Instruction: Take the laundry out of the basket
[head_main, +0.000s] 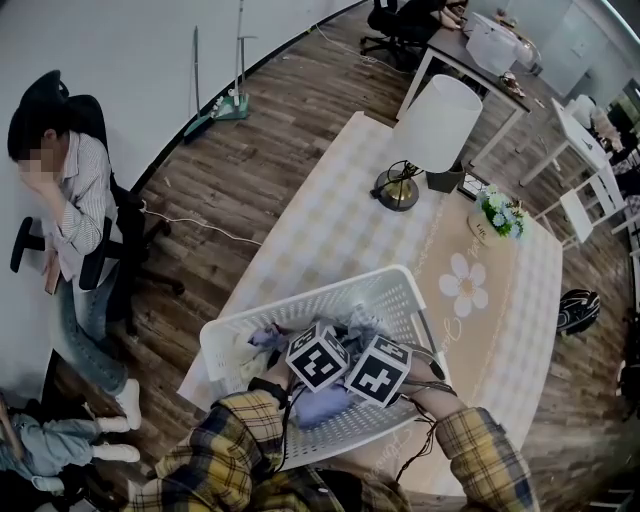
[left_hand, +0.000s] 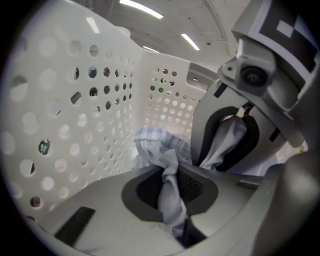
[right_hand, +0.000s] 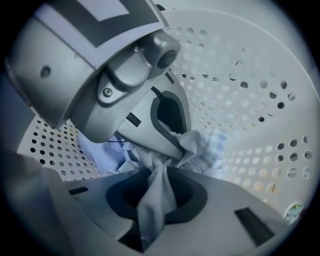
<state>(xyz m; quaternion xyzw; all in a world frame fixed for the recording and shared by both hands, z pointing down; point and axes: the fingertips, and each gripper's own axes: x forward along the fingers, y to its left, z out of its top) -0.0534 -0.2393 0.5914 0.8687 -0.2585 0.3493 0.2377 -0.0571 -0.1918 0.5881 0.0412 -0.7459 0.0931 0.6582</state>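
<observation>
Pinching soft, crumpled pale-blue cloth (left_hand: 159, 144) inside white perforated plastic basket (left_hand: 75, 120) with left gripper (left_hand: 170, 187) and right gripper (right_hand: 156, 195), jaws of both clamped on bunched folds.

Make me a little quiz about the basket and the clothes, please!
1. True or false: the basket stands on the floor.
2. What do the left gripper and the right gripper each pinch between their jaws? A) cloth B) a cable C) nothing
3. Fill in the gap: beyond the basket stands a white ____ with a round gold-coloured foot.

Key
1. False: it stands on the table.
2. A: each gripper is closed on a fold of pale cloth inside the basket.
3. lamp
</observation>
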